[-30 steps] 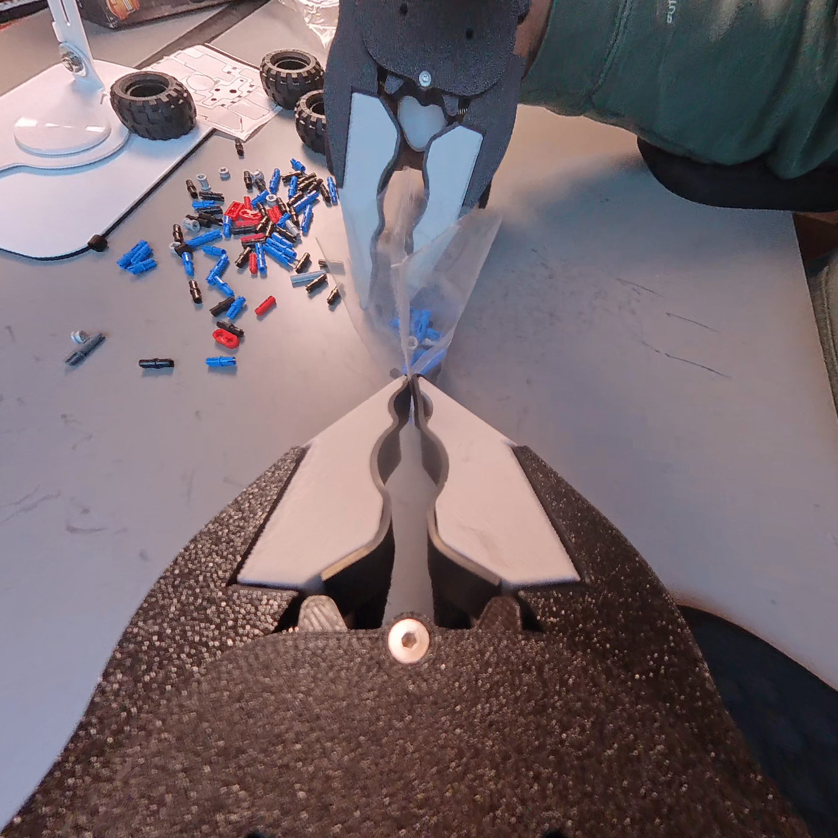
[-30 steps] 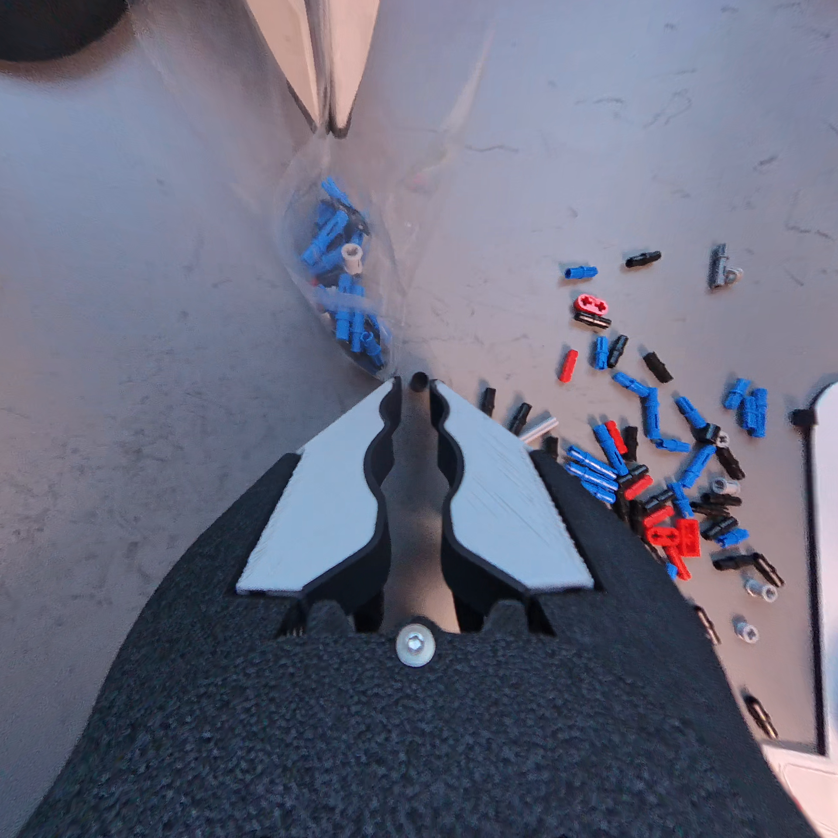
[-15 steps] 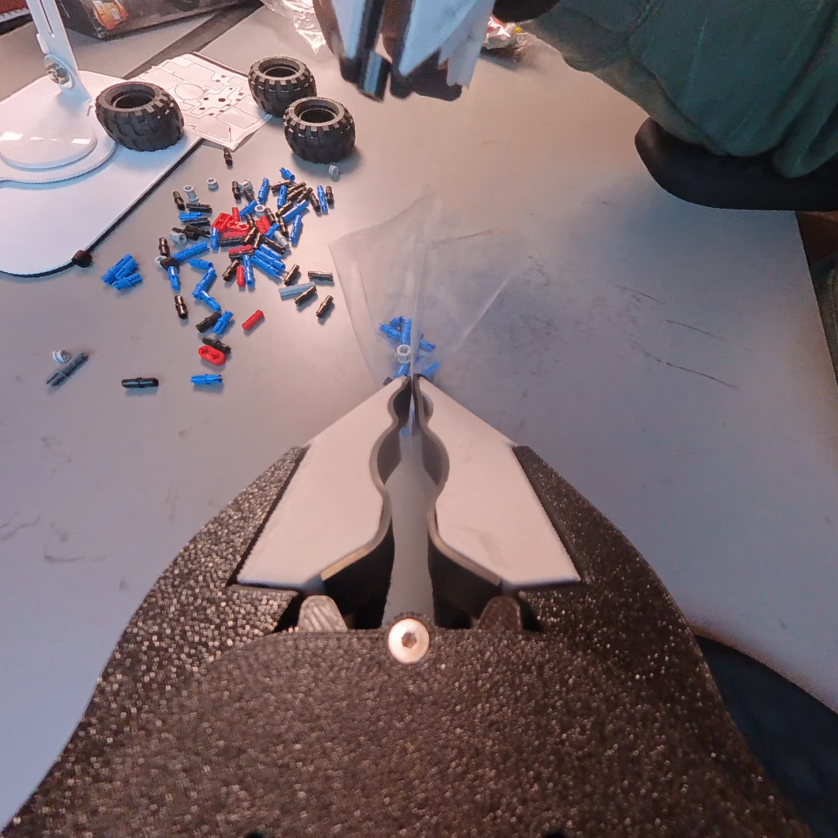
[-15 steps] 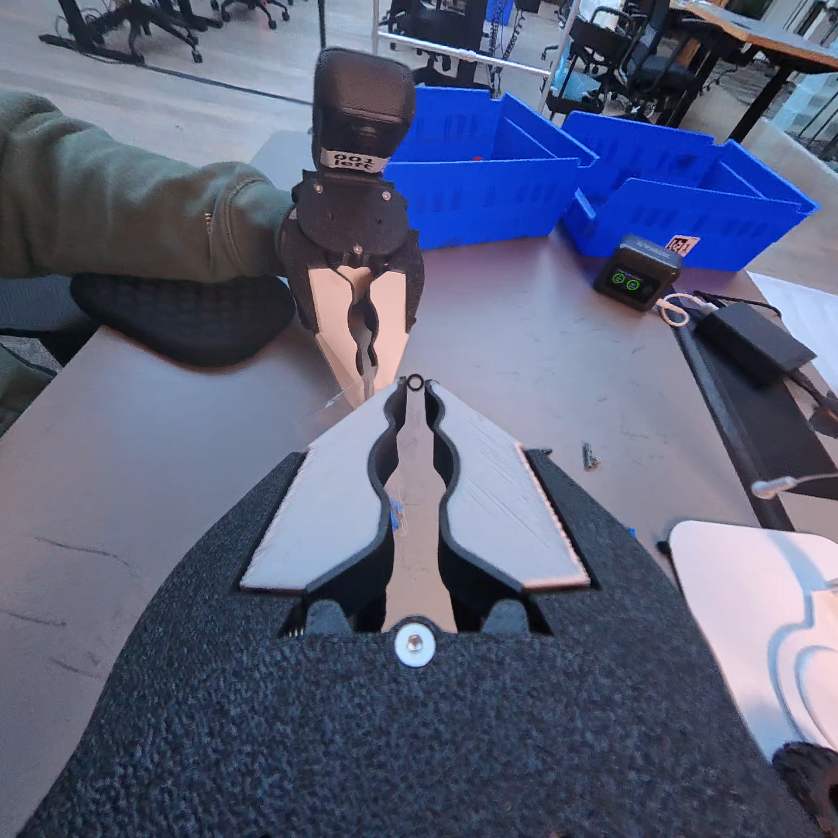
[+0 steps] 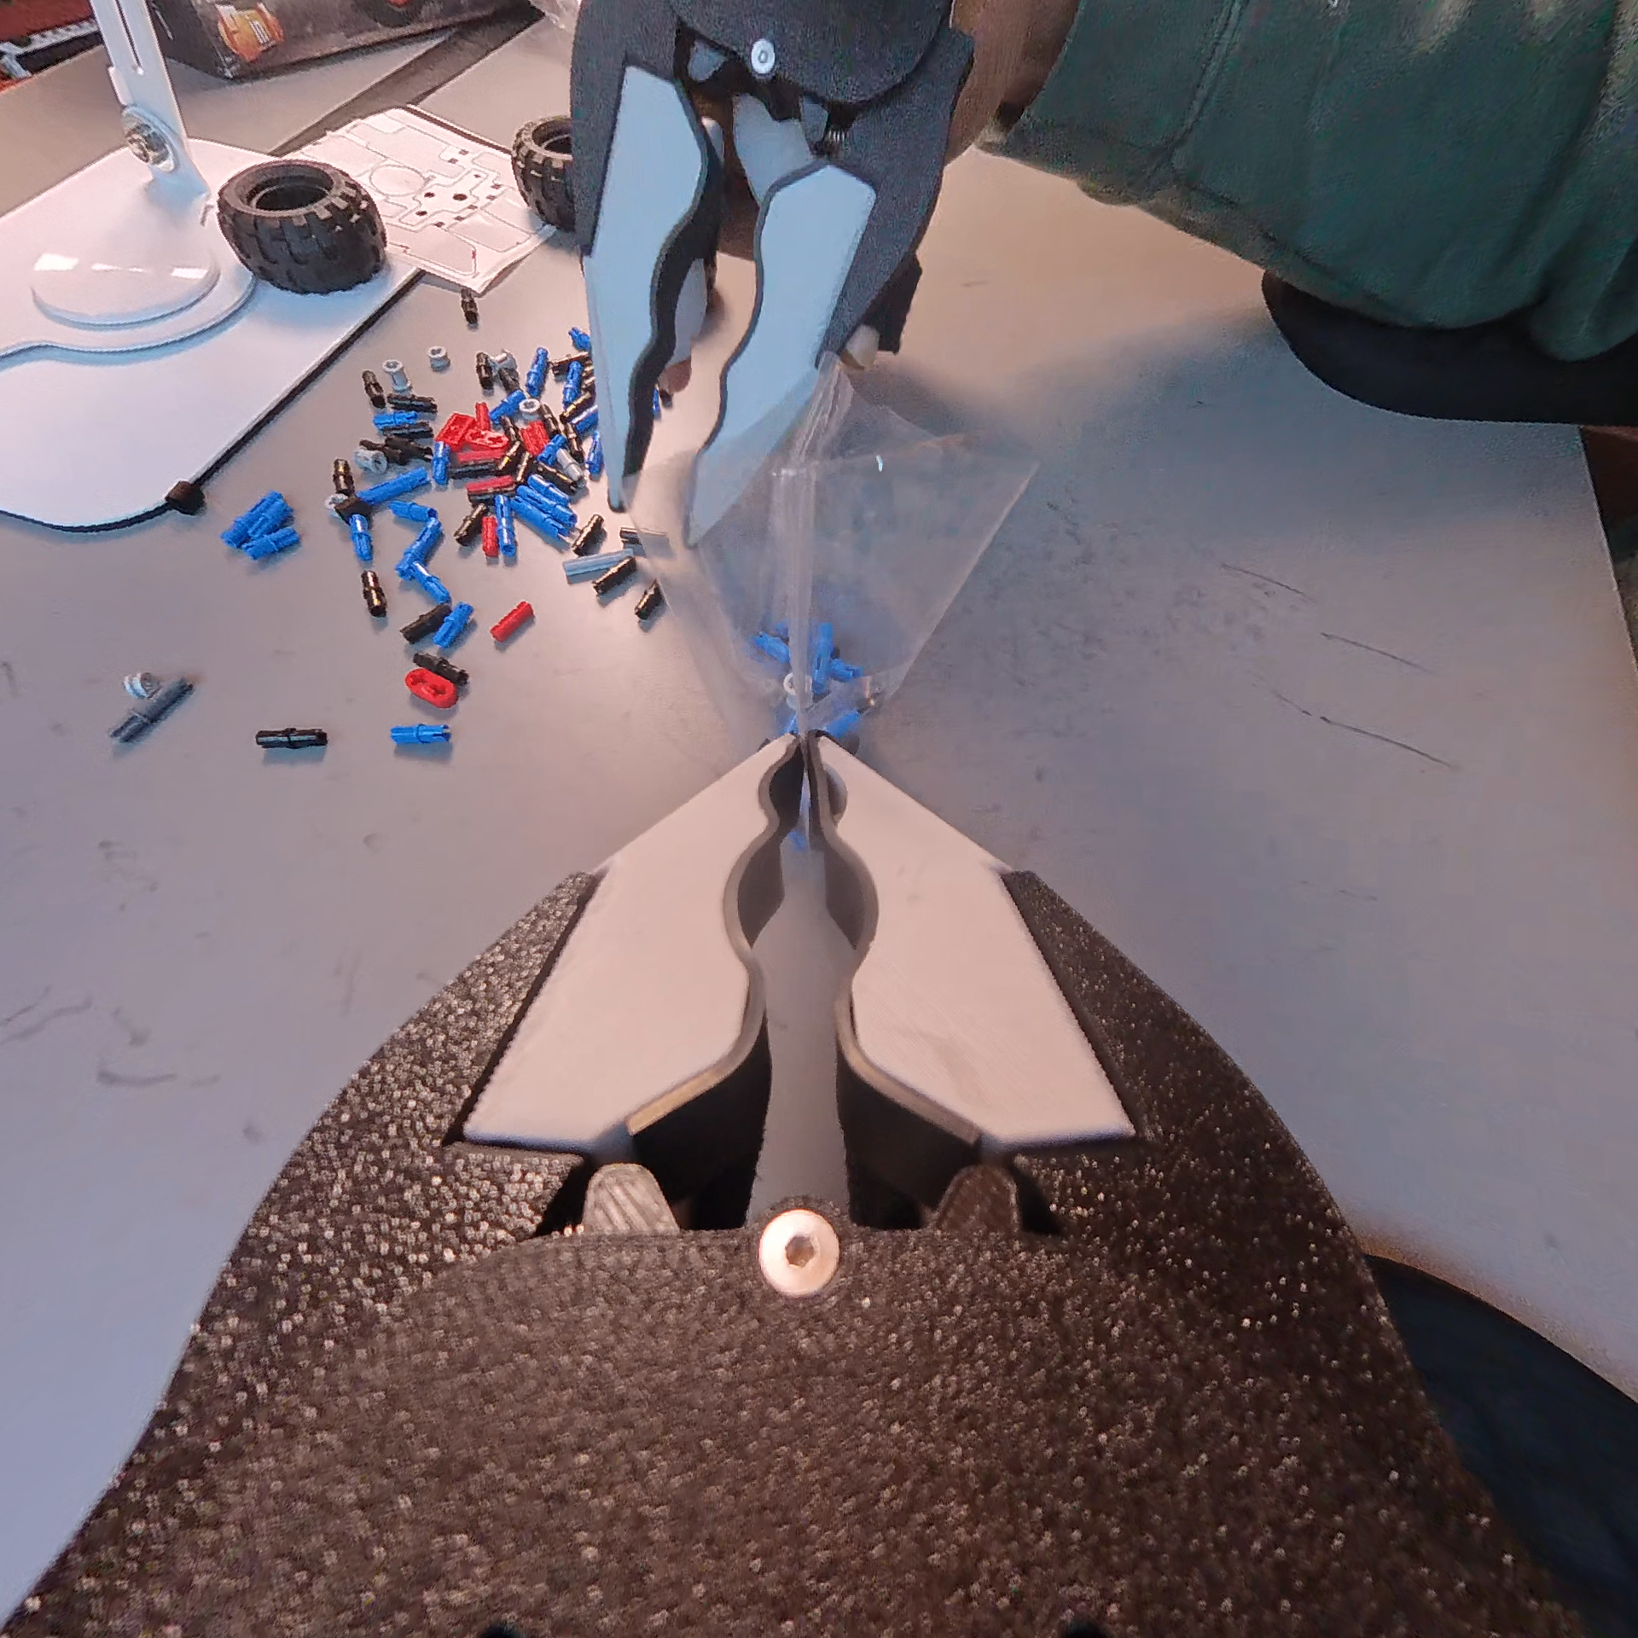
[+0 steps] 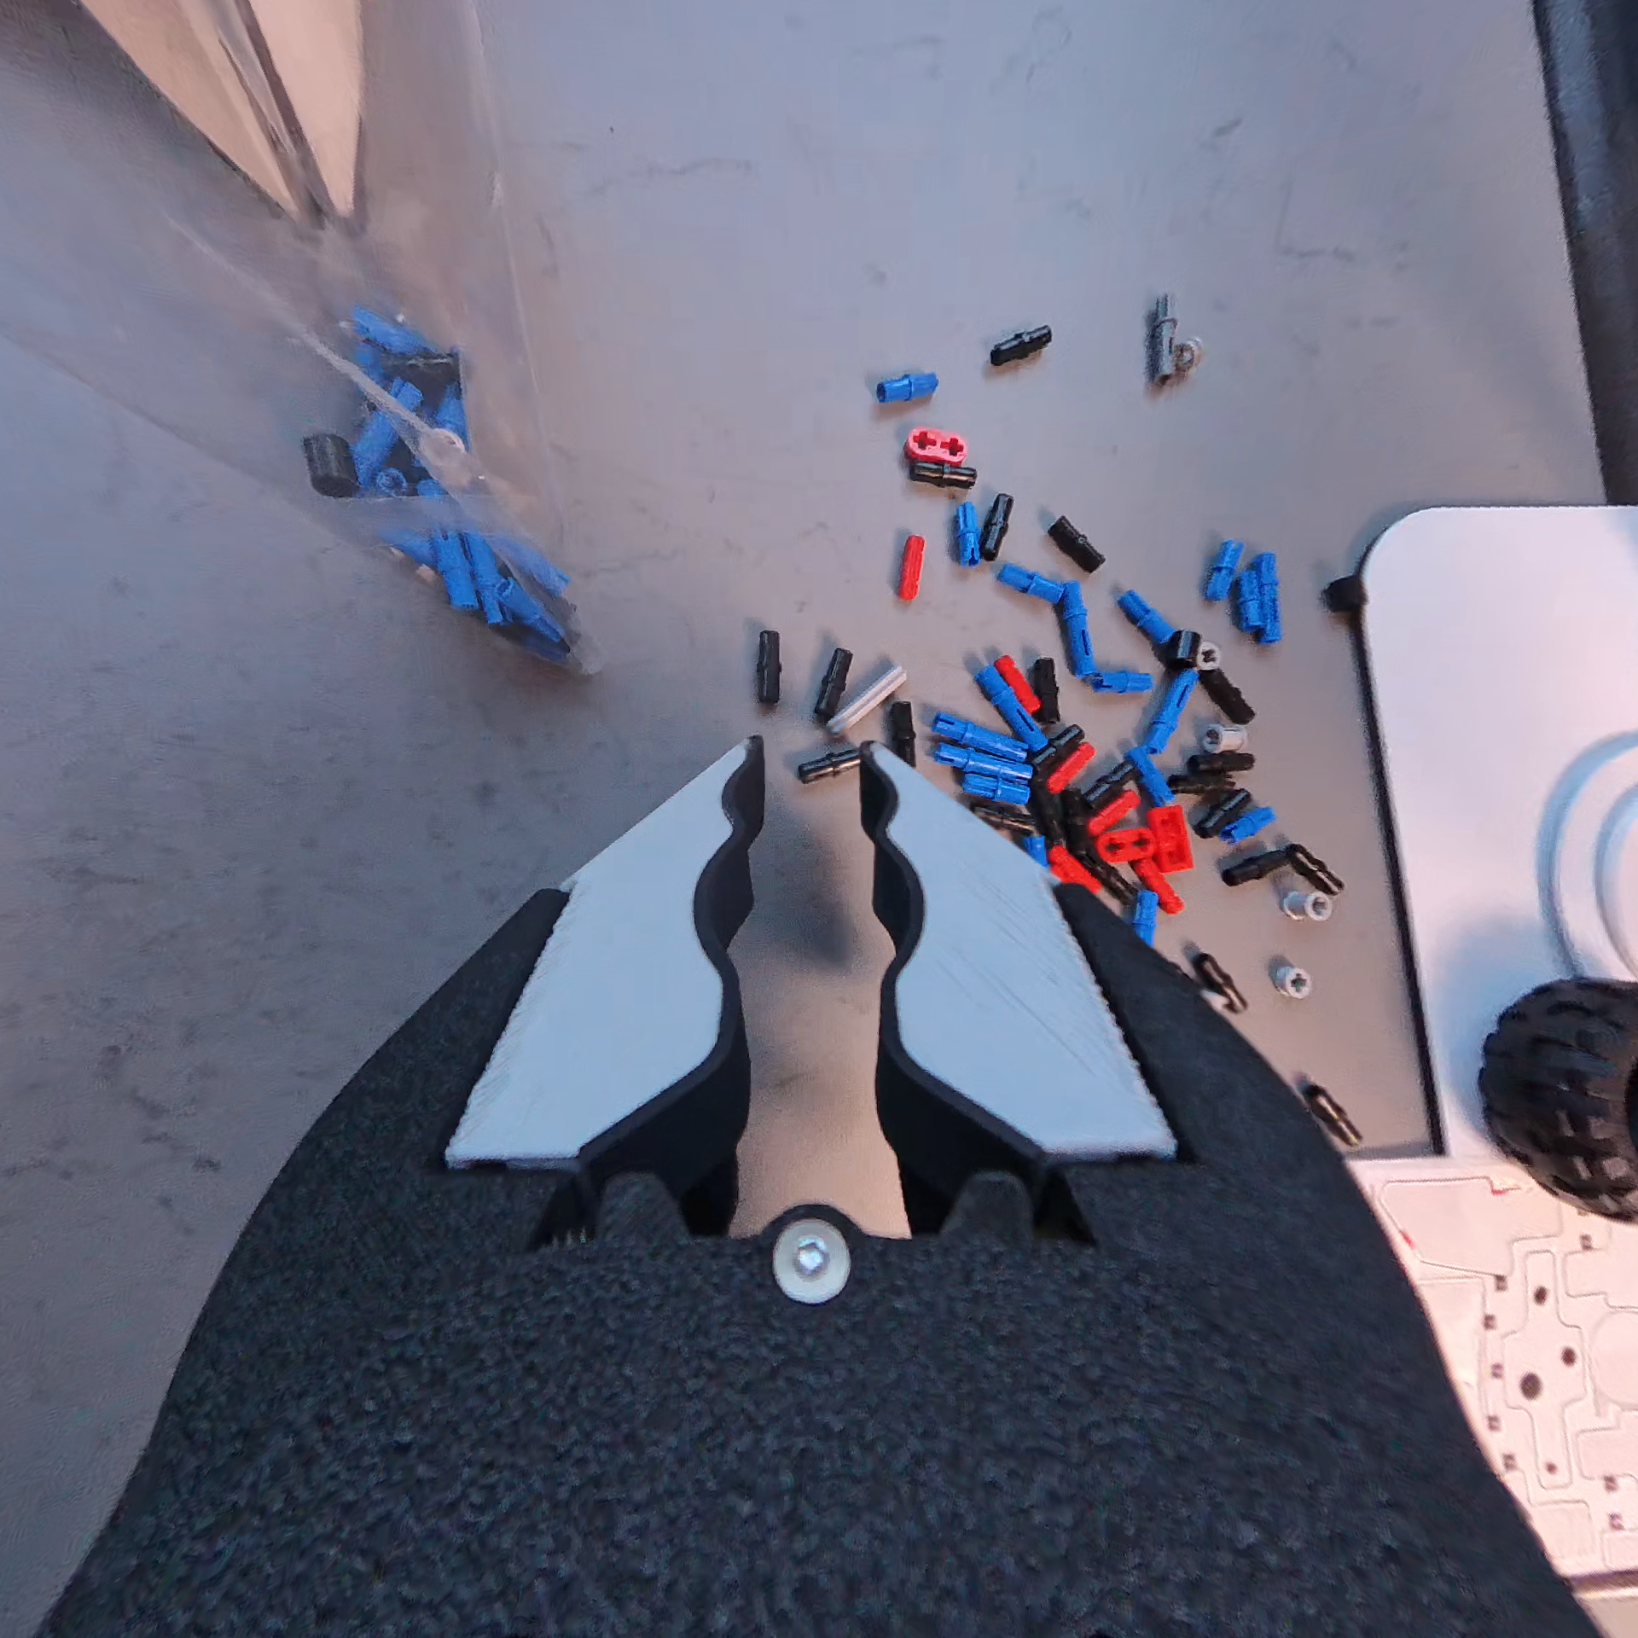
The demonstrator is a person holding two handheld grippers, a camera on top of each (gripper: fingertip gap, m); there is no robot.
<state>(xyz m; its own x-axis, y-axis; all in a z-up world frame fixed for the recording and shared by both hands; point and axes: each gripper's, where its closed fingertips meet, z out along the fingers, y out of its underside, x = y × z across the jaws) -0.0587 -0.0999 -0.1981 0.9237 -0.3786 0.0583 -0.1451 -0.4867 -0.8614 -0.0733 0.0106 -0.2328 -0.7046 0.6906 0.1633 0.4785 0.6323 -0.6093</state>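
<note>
On the far left of the left wrist view, a white stand base (image 5: 106, 292) rests on the grey counter (image 5: 1241, 798), with a black toy tyre (image 5: 301, 226) at its edge and a printed sheet (image 5: 443, 208) just beyond it. A second tyre (image 5: 542, 168) sits partly hidden behind the right tool. Nearer, a scatter of small blue, black and red connector pins (image 5: 479, 479) spreads over the counter, with a few strays lying apart on the left, among them a single black pin (image 5: 291, 737) and a single blue pin (image 5: 420, 733).

The right tool (image 5: 651, 523) reaches down from the top of that view, its 2 fingers apart with a clear gap between the tips, which hover over the near edge of the pin scatter and grip nothing. In its own view the right tool (image 6: 811, 753) shows the same open gap, with a black pin lying on the counter between the tips.

Just right of it, a clear plastic bag (image 5: 886, 532) stands stretched upward, with a small clump of mostly blue pins gathered low inside it. The left tool (image 5: 805, 749) has its fingers pressed together, clamped on the bag's lower corner. From the right wrist view the bag (image 6: 425, 461) hangs at the upper left, well apart from the right tool.

At the upper right a person's green sleeve (image 5: 1329, 142) crosses above a dark pad (image 5: 1454, 372) on the counter.
</note>
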